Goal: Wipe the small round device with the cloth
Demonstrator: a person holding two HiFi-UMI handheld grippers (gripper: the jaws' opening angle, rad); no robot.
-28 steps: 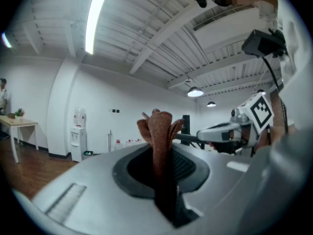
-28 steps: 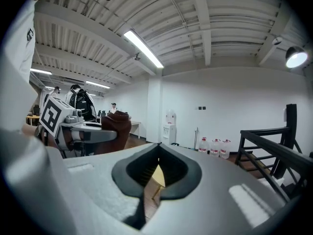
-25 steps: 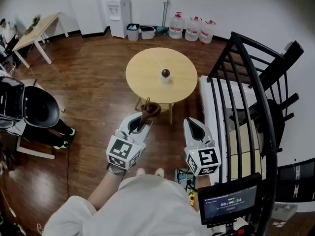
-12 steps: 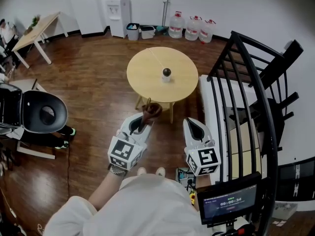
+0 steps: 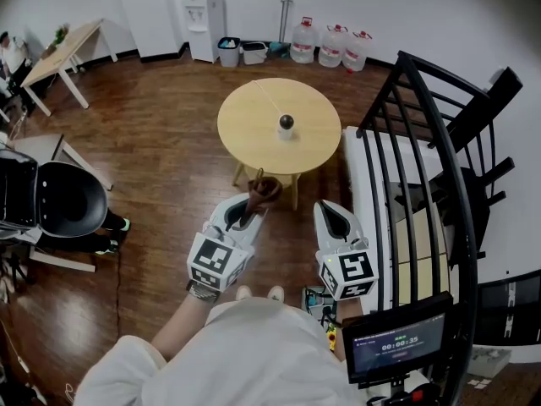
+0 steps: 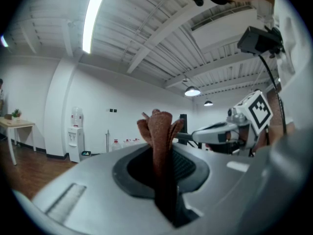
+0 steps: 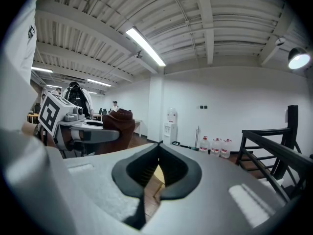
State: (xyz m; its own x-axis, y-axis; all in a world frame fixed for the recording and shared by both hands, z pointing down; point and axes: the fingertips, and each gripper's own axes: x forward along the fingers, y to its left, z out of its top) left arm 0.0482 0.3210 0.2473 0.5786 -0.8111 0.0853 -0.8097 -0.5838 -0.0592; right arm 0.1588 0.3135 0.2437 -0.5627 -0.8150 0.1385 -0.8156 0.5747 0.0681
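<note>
The device (image 5: 286, 124), a dark little ball on a pale base, stands by itself near the middle of the round table (image 5: 245, 134), and neither claw is touching it; both are well short of it, held out in front of the person over the wood floor (image 5: 161, 142). The cloth (image 5: 258, 194) is a brown rag, pinched upright in the left gripper (image 5: 250, 208). Its jaws are closed tight on the lower part of the rag, and the bunched, folded top sticks up past the tips, seen from above just at the table's near edge. The right gripper (image 5: 336, 214) is level with it and off to the side, apart from it. Its jaws are drawn fully together with nothing between them, only a sliver of floor and yellow tabletop showing through the gap behind the tips. Each one carries its marker cube close to the person's hands, and the white top (image 5: 228, 353) fills the bottom of the head view. To the person's right a black railing (image 5: 431, 167) rises, with a small screen (image 5: 397, 345) mounted low beside it showing a timer. Past the table, against the far wall, stand a water cooler (image 5: 205, 24), two bins (image 5: 241, 54) and three big water jugs (image 5: 331, 47) in a row. Off to the left are a black chair (image 5: 63, 197) and, farther back, a light wooden desk (image 5: 63, 53).
</note>
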